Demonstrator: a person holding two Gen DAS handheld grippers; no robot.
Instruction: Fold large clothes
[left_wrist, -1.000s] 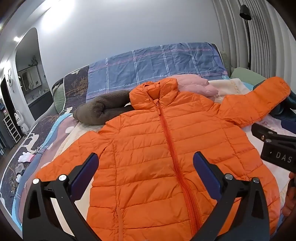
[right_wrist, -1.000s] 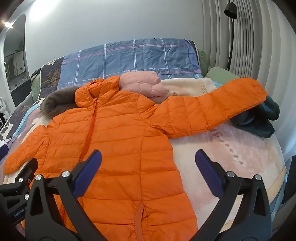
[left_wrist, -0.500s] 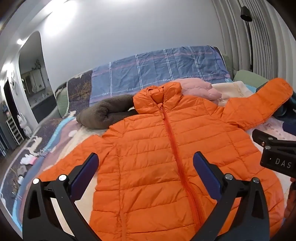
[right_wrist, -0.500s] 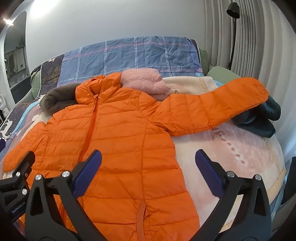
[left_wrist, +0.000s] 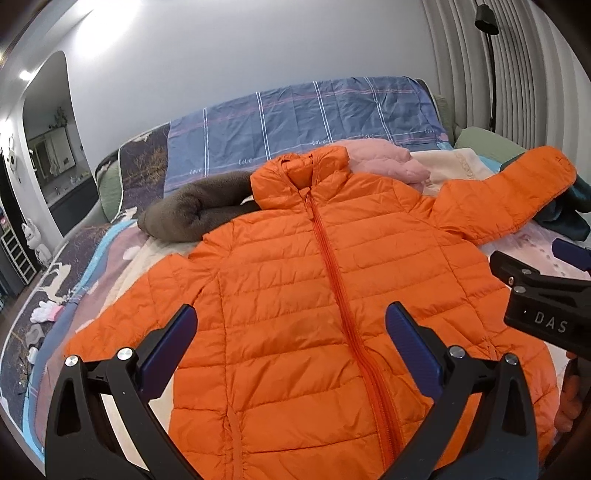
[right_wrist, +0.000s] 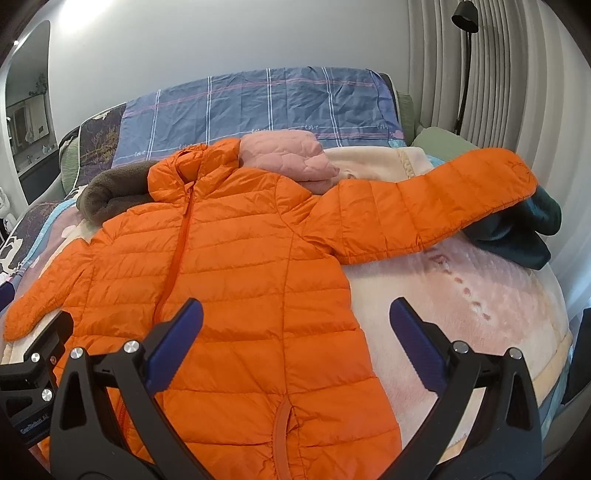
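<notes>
The orange jacket (left_wrist: 314, 295) lies flat, zipped, front up on the bed (right_wrist: 480, 295), sleeves spread. Left gripper (left_wrist: 291, 339) and right gripper (right_wrist: 295, 332) hover above its near hem, jaws wide apart, empty.

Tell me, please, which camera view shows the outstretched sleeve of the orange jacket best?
The right wrist view: the outstretched sleeve runs whole from shoulder to cuff, its end resting on a dark teal garment. In the left wrist view the sleeve appears foreshortened near the picture's edge.

Two wrist views, side by side above the bed's foot, facing headboardward, sharing the orange jacket (left_wrist: 314, 295).
</notes>
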